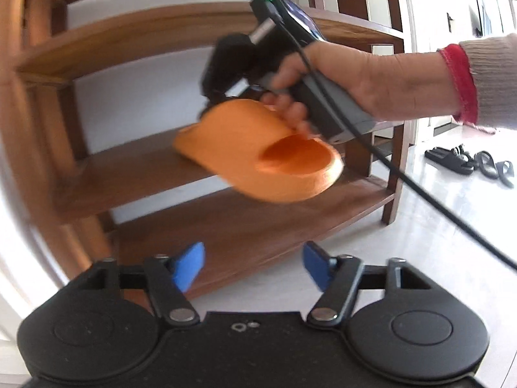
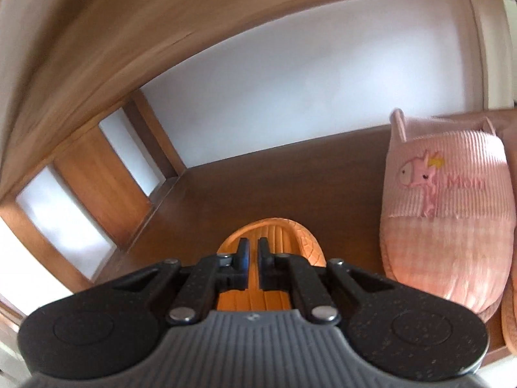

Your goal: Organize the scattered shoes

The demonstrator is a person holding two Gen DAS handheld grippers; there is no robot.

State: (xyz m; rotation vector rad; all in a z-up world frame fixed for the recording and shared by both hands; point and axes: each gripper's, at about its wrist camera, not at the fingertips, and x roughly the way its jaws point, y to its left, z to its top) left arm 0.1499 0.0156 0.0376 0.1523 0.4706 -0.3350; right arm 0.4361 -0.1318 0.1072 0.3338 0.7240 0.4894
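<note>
An orange foam slipper [image 1: 258,152] sits mid-frame in the left wrist view, tilted with its heel end lower right, over a wooden shelf board. In the right wrist view a pink ribbed slipper [image 2: 446,226] with a cartoon patch stands at right.

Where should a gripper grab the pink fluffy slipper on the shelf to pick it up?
Probably the pink slipper's open heel end, nearest the shelf's front. It lies flat with its toe toward the back, so come in from the front and pinch the upper's edge there.
</note>
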